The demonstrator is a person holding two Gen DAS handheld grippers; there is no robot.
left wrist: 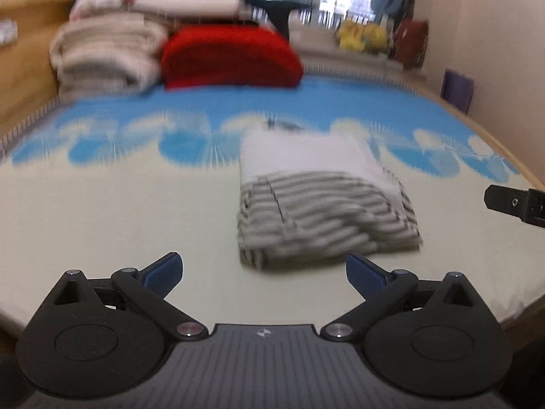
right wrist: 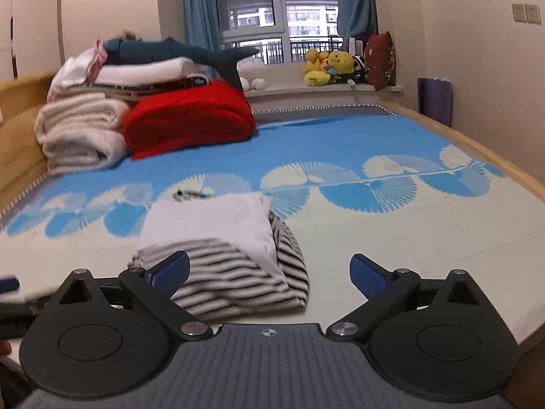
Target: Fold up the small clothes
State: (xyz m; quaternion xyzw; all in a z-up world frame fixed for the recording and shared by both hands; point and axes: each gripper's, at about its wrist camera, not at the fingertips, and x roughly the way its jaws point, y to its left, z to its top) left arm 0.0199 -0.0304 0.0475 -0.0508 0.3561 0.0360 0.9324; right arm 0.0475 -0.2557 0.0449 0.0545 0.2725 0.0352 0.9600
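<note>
Two grippers, left gripper (left wrist: 264,274) and right gripper (right wrist: 269,272), spread wide, holding nothing. Striped garment (right wrist: 235,272) folded under white cloth (right wrist: 207,220), lying on bed sheet (right wrist: 391,255) well short of red blanket (right wrist: 190,119). Likely soft, light, limp; best pinched at a folded edge.

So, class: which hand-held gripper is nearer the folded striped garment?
Right. The right hand-held gripper has one finger overlapping the striped garment; the left hand-held gripper hovers open just short of it.
</note>
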